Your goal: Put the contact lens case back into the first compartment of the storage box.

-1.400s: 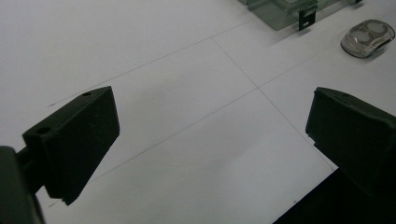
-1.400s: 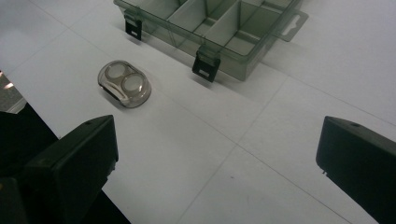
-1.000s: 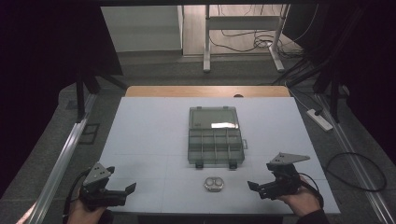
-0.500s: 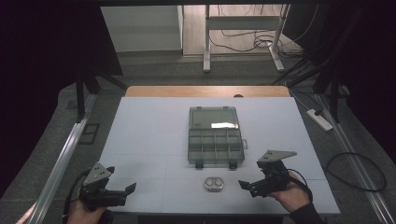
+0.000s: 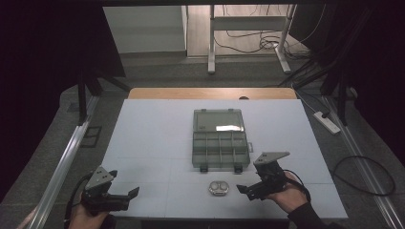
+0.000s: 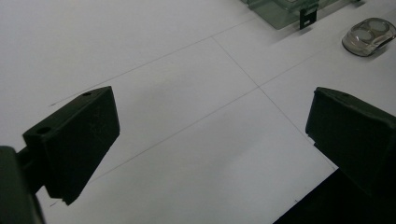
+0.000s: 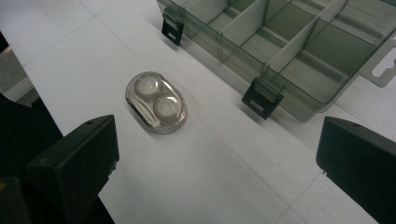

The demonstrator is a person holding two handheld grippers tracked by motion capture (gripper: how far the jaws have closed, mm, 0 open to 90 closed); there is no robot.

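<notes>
Clear lens case (image 5: pixel 219 187) beside organizer box (image 5: pixel 220 143) | right gripper (image 5: pixel 249 190) gaping, near | left gripper (image 5: pixel 125 195) gaping, apart

Matt white desk (image 5: pixel 153 138), smooth, faintly lined, edged with bare wood at the far end. Smoky see-through plastic organiser box (image 7: pixel 299 51), glossy, with black clasps. Clear, shiny plastic lens case (image 7: pixel 156 108). Matt black plastic right tool (image 7: pixel 219 158).

Lab: black curtains (image 5: pixel 43 71), floor cables (image 5: pixel 248 40), power strip (image 5: pixel 327 121).
</notes>
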